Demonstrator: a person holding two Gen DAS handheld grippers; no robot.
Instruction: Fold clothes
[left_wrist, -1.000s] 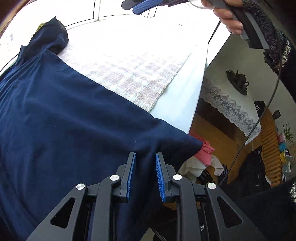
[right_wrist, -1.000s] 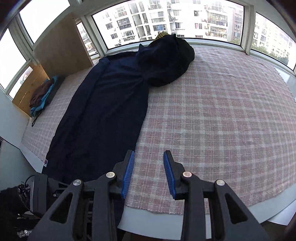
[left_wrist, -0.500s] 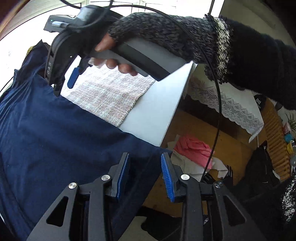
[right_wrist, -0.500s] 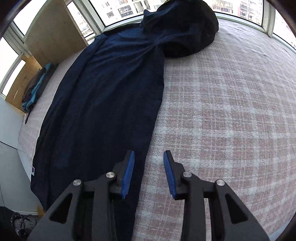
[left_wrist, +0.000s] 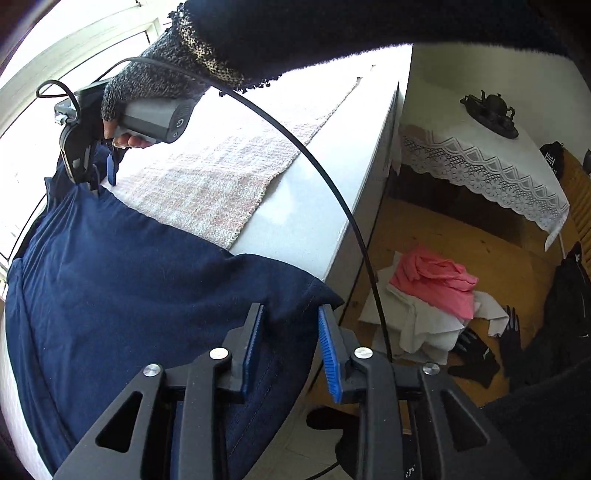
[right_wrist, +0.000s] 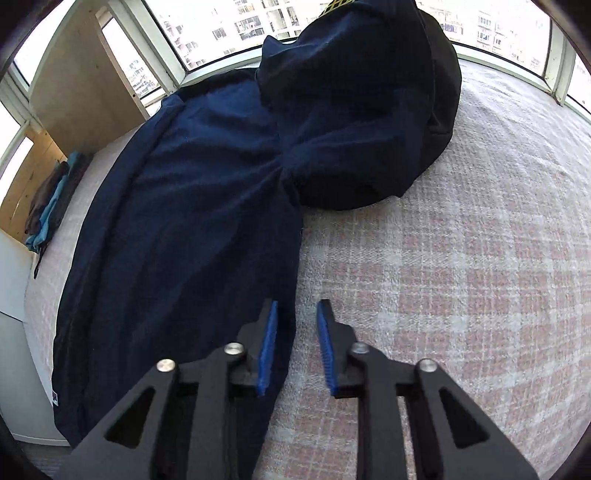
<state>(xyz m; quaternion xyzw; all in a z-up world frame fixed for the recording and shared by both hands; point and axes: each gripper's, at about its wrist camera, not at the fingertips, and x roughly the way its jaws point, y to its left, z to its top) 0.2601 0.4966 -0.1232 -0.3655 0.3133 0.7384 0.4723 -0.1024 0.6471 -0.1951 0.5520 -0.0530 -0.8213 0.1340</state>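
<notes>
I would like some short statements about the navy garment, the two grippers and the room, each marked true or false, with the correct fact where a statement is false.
1. The navy garment lies on a pink checked cloth. True.
2. The left gripper is shut on the garment. False: its jaws stand open around the corner that hangs over the table edge.
3. The right gripper is open, and the garment's right edge runs between its fingers. True.
4. A green garment lies on the floor. False: a pink garment lies there on white cloth.
5. A lace-edged tablecloth hangs from a second table. True.
</notes>
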